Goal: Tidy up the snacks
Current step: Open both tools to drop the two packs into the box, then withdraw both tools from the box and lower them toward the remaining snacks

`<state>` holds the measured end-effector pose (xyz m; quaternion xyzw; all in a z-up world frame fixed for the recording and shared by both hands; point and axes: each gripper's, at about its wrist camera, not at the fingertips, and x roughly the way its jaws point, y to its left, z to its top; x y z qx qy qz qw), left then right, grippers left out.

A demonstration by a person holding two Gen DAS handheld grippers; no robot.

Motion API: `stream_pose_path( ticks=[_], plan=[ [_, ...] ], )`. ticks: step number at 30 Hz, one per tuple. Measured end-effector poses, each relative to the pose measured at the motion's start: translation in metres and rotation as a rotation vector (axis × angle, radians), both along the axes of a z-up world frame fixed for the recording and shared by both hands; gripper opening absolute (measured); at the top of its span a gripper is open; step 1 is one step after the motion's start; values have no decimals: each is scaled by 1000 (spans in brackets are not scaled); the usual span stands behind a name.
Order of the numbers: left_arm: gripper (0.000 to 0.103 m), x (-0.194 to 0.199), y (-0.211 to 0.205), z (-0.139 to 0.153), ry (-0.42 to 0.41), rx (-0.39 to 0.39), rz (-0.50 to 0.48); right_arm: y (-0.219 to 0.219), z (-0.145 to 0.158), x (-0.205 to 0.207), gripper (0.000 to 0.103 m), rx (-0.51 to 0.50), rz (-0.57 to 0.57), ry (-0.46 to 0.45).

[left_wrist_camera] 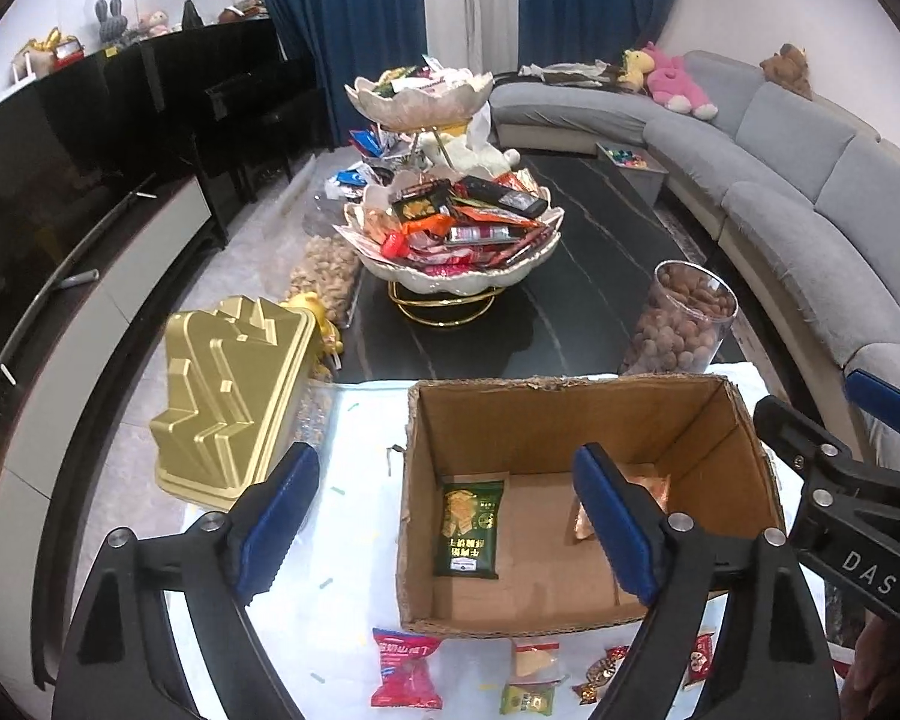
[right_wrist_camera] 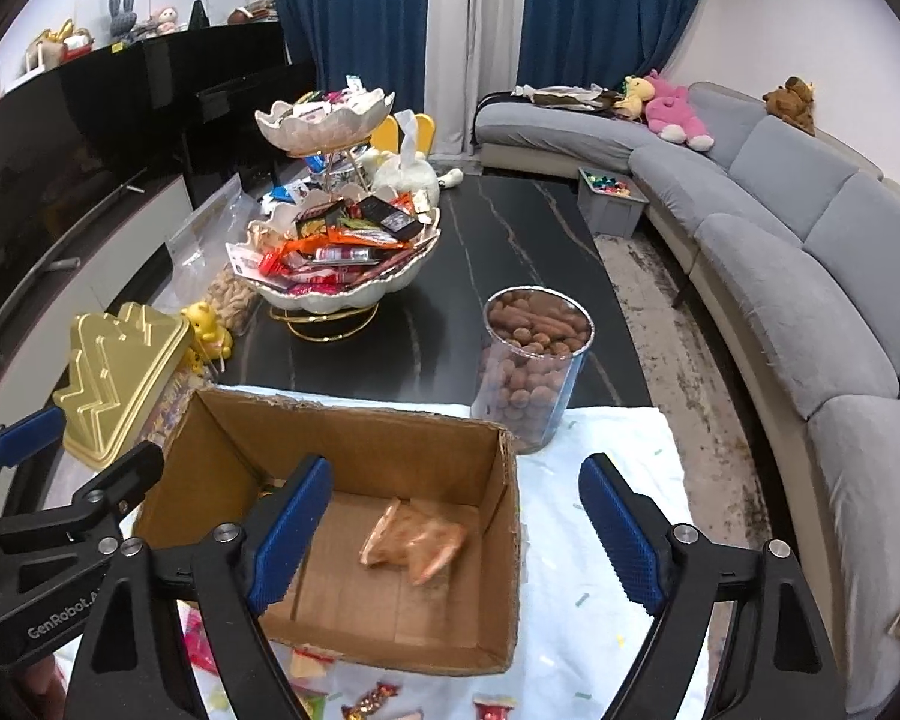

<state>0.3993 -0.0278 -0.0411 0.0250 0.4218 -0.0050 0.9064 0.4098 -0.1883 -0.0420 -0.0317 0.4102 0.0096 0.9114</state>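
An open cardboard box (left_wrist_camera: pixel 714 414) stands on a white cloth, also in the right wrist view (right_wrist_camera: pixel 498 492). Inside lie a green snack packet (left_wrist_camera: pixel 469 528) and an orange packet (right_wrist_camera: pixel 414 543), partly hidden in the left view (left_wrist_camera: pixel 654 483). My left gripper (left_wrist_camera: pixel 447 531) is open and empty above the box's front left. My right gripper (right_wrist_camera: pixel 453 531) is open and empty over the box's right side. Loose snacks lie in front of the box: a red packet (left_wrist_camera: pixel 405 669), a yellow-green packet (left_wrist_camera: pixel 531 675), and a wrapped candy (left_wrist_camera: pixel 600 675).
A two-tier shell dish (left_wrist_camera: pixel 450 240) heaped with snacks stands on the black table. A clear tub of brown nuts (right_wrist_camera: pixel 531 360) stands behind the box. A gold tin (left_wrist_camera: pixel 234 396) sits at left. A grey sofa (right_wrist_camera: pixel 810 276) curves along the right.
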Motion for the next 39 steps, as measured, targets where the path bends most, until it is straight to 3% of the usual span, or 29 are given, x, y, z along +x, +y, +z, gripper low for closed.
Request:
stream_pose_path(
  ticks=[18, 39],
  plan=[
    [88, -45, 3, 21, -56, 14, 16, -6, 21, -42, 85, 14, 11, -46],
    [88, -98, -1, 2, -50, 57, -7, -10, 7, -91, 85, 36, 18, -33]
  ],
)
